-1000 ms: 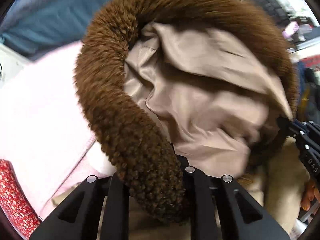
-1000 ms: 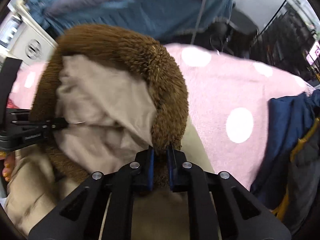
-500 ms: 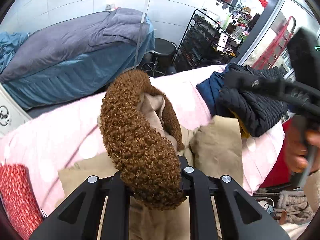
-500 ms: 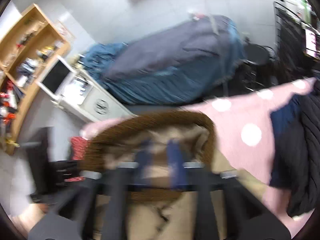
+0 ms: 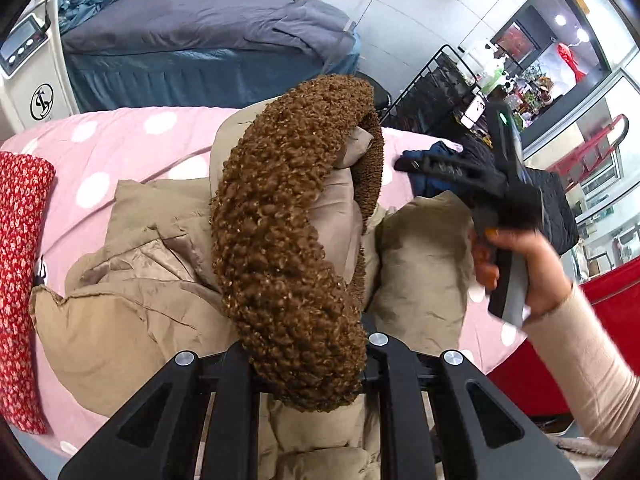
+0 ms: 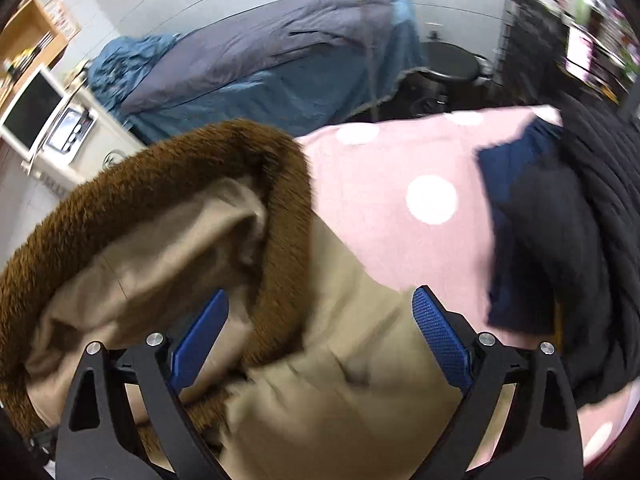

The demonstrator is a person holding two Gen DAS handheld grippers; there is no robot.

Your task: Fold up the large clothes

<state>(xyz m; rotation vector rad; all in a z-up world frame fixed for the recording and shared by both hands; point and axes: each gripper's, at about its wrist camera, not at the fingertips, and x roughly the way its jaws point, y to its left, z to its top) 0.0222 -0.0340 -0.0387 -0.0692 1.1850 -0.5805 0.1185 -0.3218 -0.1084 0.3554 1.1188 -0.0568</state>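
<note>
On the pink dotted bed (image 5: 120, 148), one tan coat (image 5: 132, 308) lies crumpled; the left gripper (image 5: 308, 364) pinches its one brown fur hood trim (image 5: 288, 240), lifting it, while the right gripper (image 6: 320, 340) has just been opening, nothing between its blue pads. Next, probably regrip and lay the hood flat.

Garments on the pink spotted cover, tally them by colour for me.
Beige coat with brown fur trim: 1
Navy garment: 1
Black quilted jacket: 1
Red floral piece: 1
Total: 4
</note>
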